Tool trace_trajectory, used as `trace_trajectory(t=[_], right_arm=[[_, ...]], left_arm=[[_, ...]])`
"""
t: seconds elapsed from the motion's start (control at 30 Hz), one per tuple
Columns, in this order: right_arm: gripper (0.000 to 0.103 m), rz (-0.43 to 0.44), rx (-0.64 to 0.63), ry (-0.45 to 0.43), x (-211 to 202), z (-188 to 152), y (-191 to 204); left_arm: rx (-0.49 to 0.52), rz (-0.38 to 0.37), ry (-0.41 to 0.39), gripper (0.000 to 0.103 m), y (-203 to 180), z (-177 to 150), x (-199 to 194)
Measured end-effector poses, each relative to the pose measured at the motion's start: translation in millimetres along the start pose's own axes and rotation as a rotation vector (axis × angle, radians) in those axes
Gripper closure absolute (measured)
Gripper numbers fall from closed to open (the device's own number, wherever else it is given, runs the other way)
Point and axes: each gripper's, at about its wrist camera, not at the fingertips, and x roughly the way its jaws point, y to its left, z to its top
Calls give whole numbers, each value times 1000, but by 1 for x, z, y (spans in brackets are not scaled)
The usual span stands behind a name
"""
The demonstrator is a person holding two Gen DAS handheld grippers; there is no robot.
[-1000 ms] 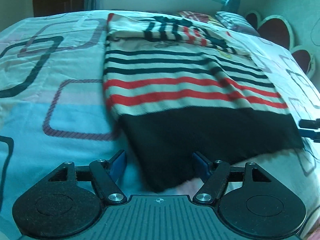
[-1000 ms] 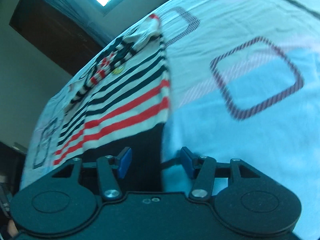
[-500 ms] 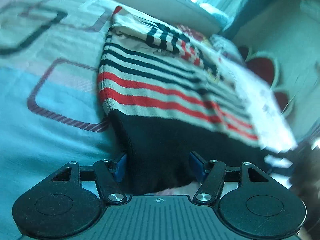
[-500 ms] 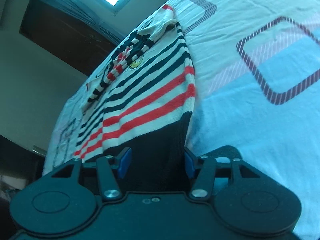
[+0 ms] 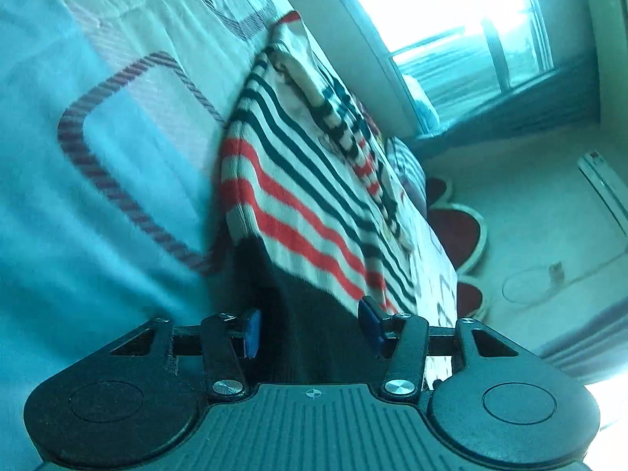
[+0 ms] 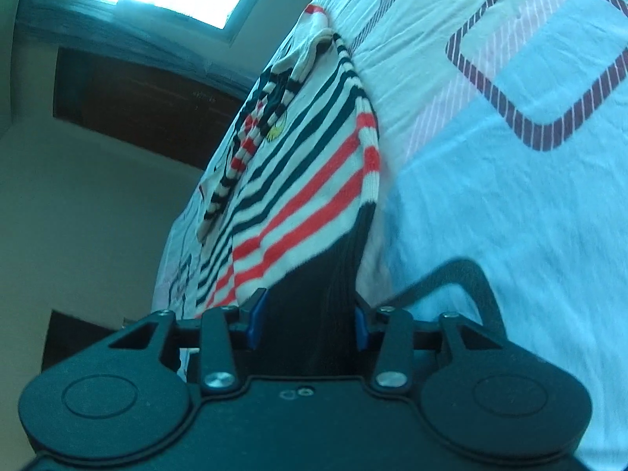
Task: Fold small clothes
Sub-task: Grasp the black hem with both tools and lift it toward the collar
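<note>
A small striped sweater (image 5: 298,180), white with navy and red stripes and a black hem band, lies on the bed; it also shows in the right wrist view (image 6: 298,180). My left gripper (image 5: 310,329) has the black hem (image 5: 314,333) between its blue pads, jaws still apart with the cloth bunched between them. My right gripper (image 6: 308,324) has the black hem (image 6: 314,314) at the other corner filling the gap between its pads. Both hem corners are raised off the bed. The sleeves lie folded across the top of the sweater.
The bed sheet (image 5: 98,204) is light blue and white with dark rounded-square prints and also shows in the right wrist view (image 6: 510,196). A window (image 5: 451,11) and a striped pillow (image 5: 408,165) are beyond the sweater. Heart-shaped mats (image 5: 455,227) lie on the floor.
Both grippers have slid onto the black hem and lifted it. The views have tilted steeply as the hem corners rise and the sweater's lower part comes off the bed.
</note>
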Motion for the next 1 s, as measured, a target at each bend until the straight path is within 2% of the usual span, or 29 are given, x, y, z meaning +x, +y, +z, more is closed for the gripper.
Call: trace_trajectory(t=[0.13,0.27,0.37,0.43,0.53,0.6,0.63,0.7,0.77,0.83,0.87,0.9,1.0], right_arm=[[61,-3,-3,-9,11,15,4],[61,-21,-47,22,16,12,11],[61,-26,-68,42,11,3,12],[62,-23,-81,56,9,0,11],[68,-36,-60,53,8,3,8],[75,-51,-46,46,9,6,7],[78,-69,-47,45,11,8,8],[86,-103,-84,52,14,9,14],[97,-146,-152,38,13,8,24],[97,-133,-199,4,1,10,38],[97,-108,-219,-16,-6,11,47],[97,-86,-253,-29,-14,12,58],[97,-98,-324,-36,-23,14,72]], left_arm=[[31,20,14,52,-4,13,14],[89,42,55,52,-18,7,23],[93,42,43,52,-14,-2,7],[91,43,40,56,-11,-6,2],[44,28,40,56,-2,0,1],[49,43,36,56,-3,3,4],[59,58,34,64,-6,4,7],[102,162,9,97,-14,4,12],[103,172,-44,97,-15,4,6],[136,166,-109,97,-26,7,-9],[156,139,-140,97,-32,8,-20],[165,121,-151,97,-36,10,-28],[194,146,-132,97,-36,14,-34]])
